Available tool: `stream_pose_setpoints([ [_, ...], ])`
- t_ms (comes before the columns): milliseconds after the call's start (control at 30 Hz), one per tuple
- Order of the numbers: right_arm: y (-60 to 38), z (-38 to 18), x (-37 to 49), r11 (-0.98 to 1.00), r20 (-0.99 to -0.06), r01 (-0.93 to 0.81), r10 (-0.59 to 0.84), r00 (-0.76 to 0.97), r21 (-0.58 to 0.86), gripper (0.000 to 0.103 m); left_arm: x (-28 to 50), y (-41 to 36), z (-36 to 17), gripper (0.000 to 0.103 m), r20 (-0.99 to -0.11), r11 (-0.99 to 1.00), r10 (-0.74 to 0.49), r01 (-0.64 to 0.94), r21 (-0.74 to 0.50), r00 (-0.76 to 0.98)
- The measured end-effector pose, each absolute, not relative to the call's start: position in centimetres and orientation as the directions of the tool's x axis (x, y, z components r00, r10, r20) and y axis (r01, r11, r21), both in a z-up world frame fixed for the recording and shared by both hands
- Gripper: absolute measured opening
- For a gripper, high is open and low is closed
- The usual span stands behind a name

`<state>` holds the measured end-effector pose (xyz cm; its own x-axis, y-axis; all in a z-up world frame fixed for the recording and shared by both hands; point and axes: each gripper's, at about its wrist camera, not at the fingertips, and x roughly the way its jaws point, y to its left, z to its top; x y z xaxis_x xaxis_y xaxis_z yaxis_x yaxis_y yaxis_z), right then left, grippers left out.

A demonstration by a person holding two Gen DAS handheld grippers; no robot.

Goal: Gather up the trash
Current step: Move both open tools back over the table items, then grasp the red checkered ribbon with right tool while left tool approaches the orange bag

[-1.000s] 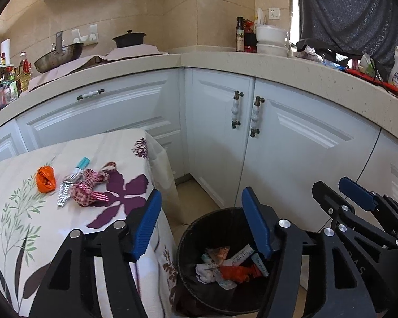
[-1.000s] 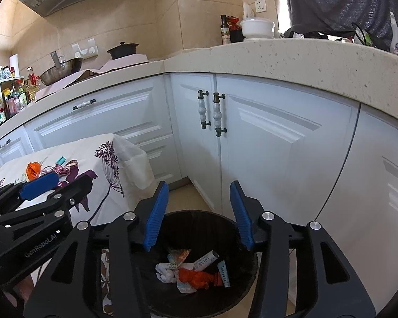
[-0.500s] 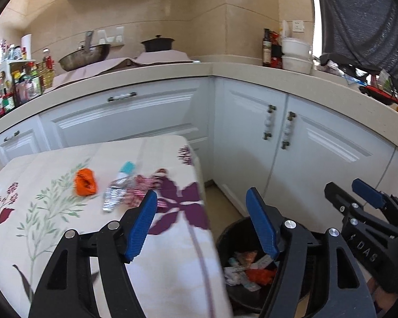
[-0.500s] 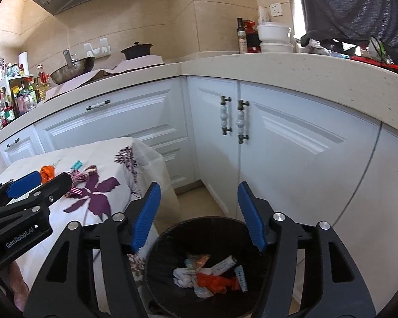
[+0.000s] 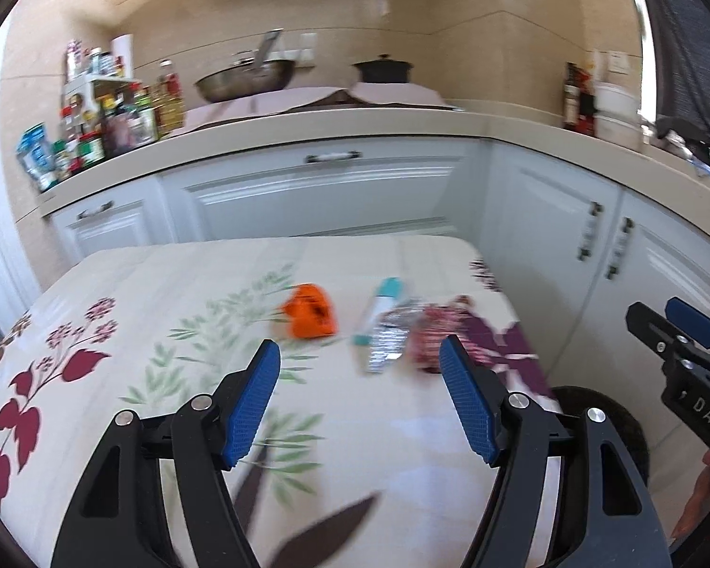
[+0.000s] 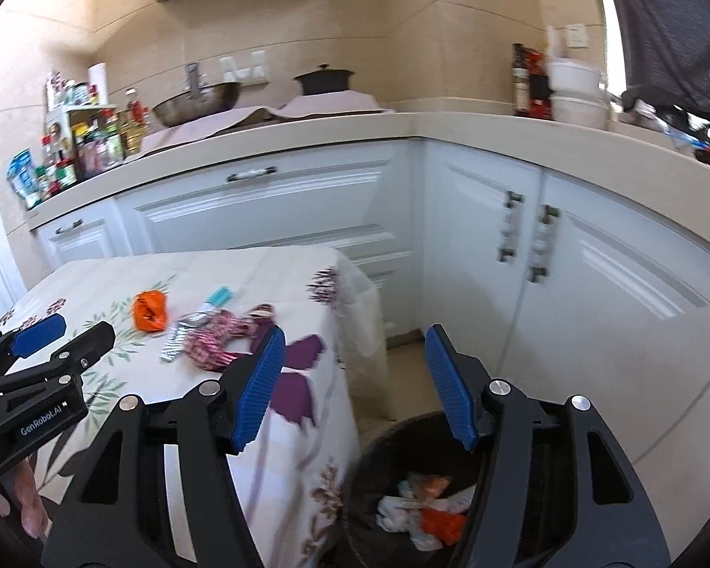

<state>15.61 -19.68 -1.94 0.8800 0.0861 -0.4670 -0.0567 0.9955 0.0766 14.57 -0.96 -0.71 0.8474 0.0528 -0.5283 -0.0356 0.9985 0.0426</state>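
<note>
Tool (image 6: 355, 381) over bin (image 6: 383, 435) (rim cropped)

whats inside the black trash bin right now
The black trash bin holds crumpled trash: white paper scraps, an orange wrapper and a paler printed packet. The right tongs cover part of the bin's right side, so anything there or beneath the pile is hidden.

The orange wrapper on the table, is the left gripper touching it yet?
Apart. The left wrist view shows the open left gripper short of the orange wrapper, with bare tablecloth between them.
</note>
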Motion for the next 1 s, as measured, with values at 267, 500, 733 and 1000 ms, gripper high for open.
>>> stream_pose_setpoints([
  [267,-15.6,-1.6,17.7,0.990,-0.482,-0.128,0.140,0.865,0.057,0.060,15.3,3.6,-1.2,0.068,-0.536,0.992,0.127,-0.118,0.051,0.834],
  [500,-12.6,-1.7,19.9,0.984,-0.508,-0.170,0.168,0.844,0.044,0.060,16.8,6.4,-1.7,0.069,-0.560,0.989,0.143,-0.145,0.041,0.816],
  [733,-10.4,-2.8,22.1,0.981,-0.565,-0.189,0.176,0.806,0.035,0.060,18.7,7.6,-2.4,0.069,-0.601,0.990,0.129,-0.136,0.033,0.788],
  [1000,-9.2,-4.5,24.4,0.980,-0.654,-0.198,0.169,0.738,0.030,0.060,20.1,7.8,-3.1,0.069,-0.635,0.993,0.114,-0.114,0.041,0.764],
])
